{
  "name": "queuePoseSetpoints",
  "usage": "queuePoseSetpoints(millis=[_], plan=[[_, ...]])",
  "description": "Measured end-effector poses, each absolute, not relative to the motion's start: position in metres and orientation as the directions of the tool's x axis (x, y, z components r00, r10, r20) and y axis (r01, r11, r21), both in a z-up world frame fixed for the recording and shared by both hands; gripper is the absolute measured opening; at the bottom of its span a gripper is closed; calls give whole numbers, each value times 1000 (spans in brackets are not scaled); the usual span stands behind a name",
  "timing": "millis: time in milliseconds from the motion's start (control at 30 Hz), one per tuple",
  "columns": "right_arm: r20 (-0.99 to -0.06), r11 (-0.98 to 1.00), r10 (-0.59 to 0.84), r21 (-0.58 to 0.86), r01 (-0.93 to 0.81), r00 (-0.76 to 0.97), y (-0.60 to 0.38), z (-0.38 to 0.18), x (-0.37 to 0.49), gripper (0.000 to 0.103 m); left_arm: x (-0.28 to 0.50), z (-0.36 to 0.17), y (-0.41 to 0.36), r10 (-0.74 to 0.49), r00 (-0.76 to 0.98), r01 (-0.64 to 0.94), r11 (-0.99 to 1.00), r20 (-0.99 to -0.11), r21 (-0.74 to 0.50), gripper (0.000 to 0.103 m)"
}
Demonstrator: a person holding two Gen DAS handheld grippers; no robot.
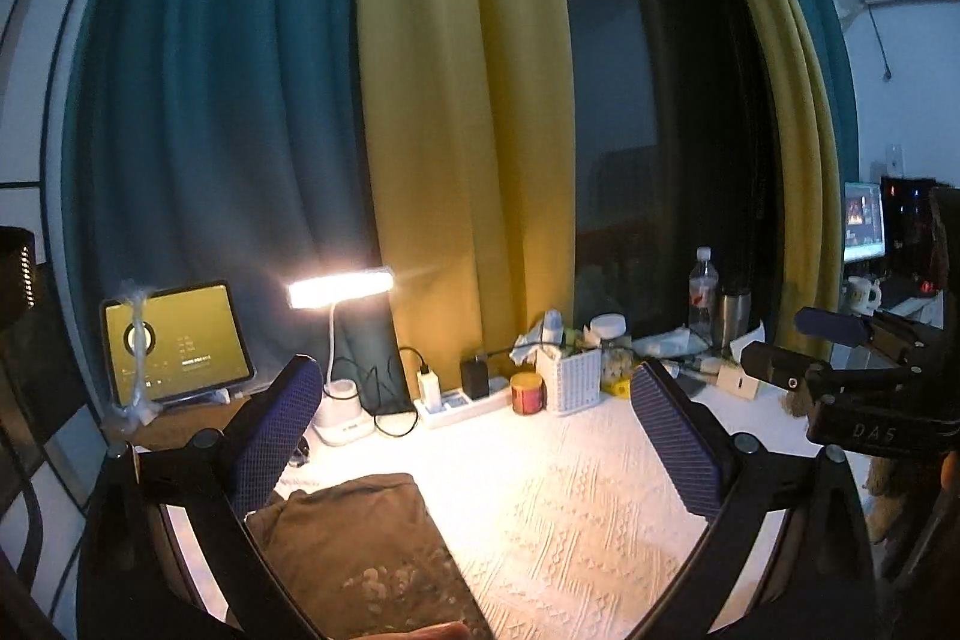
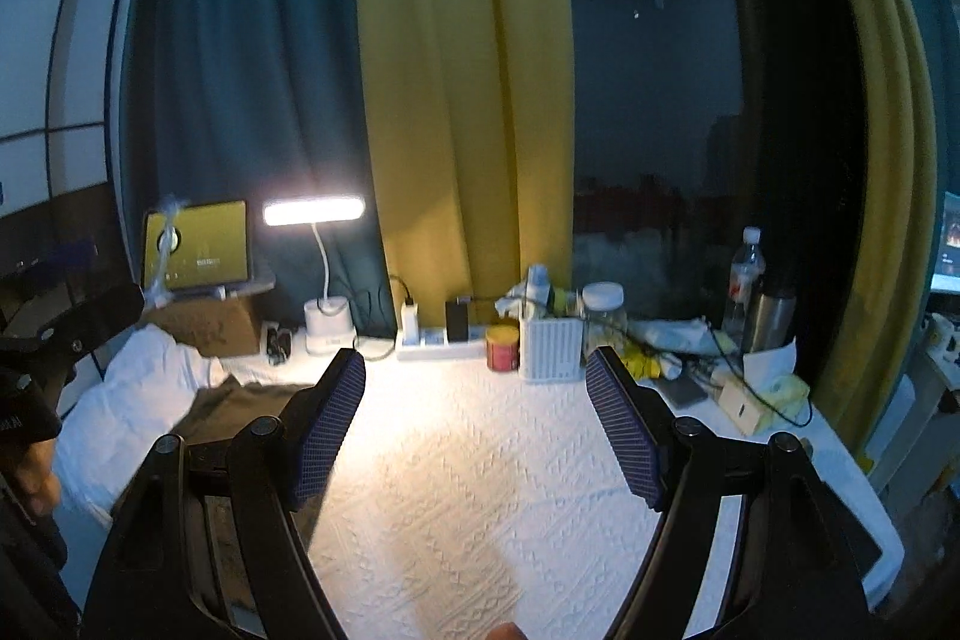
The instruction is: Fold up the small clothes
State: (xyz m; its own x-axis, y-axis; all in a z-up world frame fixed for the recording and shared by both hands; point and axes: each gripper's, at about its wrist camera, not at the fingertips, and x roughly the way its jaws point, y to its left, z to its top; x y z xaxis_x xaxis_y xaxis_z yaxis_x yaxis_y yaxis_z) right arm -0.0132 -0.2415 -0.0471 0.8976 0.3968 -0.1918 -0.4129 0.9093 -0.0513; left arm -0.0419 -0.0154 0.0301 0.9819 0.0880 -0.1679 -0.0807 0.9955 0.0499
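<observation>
A folded brown garment [image 1: 360,550] lies on the white textured tablecloth [image 1: 570,508], below and just right of my left gripper's left finger. It also shows in the right wrist view [image 2: 240,409], left of my right gripper. My left gripper [image 1: 474,412] is open and empty above the table. My right gripper [image 2: 477,400] is open and empty above the bare cloth [image 2: 480,490]. The right gripper shows in the left wrist view [image 1: 798,346] at the right, and the left gripper shows at the left edge of the right wrist view [image 2: 78,322].
Along the back edge stand a lit desk lamp [image 1: 341,287], a tablet [image 1: 177,340] on a cardboard box, a power strip [image 1: 462,400], a red tin [image 1: 528,391], a white basket [image 1: 570,376], jars, a water bottle [image 1: 703,289] and a steel flask [image 1: 735,313]. Curtains hang behind.
</observation>
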Motion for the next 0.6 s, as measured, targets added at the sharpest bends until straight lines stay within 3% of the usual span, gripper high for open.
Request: queuePoseSetpoints(millis=[200,600], plan=[[-119,916,389,-53,-397,914,-241,-31,-35,79,-57,39,-11,80,989,-77,997,-123,28,101],[-67,913,393,-86,-398,917,-229,-12,-56,79,-79,47,8,100,990,-100,995,-97,-2,101]])
